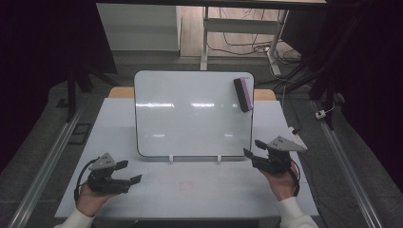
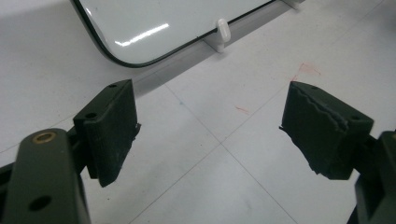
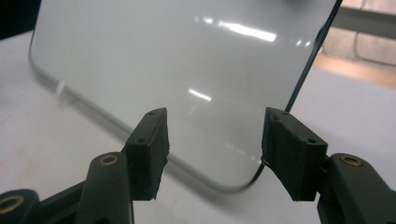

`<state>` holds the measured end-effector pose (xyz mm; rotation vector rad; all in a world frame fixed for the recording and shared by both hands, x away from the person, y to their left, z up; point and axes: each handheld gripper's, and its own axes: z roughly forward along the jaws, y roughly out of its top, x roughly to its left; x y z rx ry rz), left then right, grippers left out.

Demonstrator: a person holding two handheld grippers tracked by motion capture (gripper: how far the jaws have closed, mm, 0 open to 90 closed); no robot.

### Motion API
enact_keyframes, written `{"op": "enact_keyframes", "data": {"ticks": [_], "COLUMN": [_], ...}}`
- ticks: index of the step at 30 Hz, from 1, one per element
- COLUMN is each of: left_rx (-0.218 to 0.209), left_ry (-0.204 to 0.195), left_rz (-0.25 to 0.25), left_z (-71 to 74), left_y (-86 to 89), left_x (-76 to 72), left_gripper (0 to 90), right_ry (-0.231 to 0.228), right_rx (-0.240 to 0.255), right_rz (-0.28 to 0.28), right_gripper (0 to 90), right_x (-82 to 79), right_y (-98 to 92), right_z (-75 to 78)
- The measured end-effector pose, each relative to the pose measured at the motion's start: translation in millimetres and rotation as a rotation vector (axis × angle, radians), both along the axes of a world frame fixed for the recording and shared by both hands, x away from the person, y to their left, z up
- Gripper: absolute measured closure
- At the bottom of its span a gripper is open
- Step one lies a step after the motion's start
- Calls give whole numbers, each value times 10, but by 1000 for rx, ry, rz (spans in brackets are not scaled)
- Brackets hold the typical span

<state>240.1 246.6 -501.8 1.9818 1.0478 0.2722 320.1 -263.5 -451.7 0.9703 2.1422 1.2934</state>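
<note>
Whiteboard upright on pale table

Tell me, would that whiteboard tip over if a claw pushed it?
Probably. The whiteboard stands propped on two small white feet, so a shove could topple it. It looks stiff, and its glossy face seems slippery.

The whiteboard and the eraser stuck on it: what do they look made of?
Whiteboard: a glossy, smooth white sheet, likely coated metal or melamine, since ceiling lights reflect as sharp streaks; a thin dark edge band frames it, and small white feet, plastic by their look, prop it up. Eraser: a matte black body, probably felt or foam, with a purple strip along one side; too small to tell more.
</note>
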Motion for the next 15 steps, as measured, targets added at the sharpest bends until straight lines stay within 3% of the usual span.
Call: {"op": "enact_keyframes", "data": {"ticks": [7, 15], "left_rx": [-1, 7], "left_ry": [0, -6], "left_rz": [13, 15], "left_z": [-10, -15], "left_y": [14, 5], "left_x": [14, 12], "left_gripper": [190, 182], "right_ry": [36, 55], "right_rx": [-44, -43], "right_rz": [65, 90], "right_gripper": [389, 364], "right_x": [-206, -238], "right_y": [-120, -148], "right_z": [-226, -321]}}
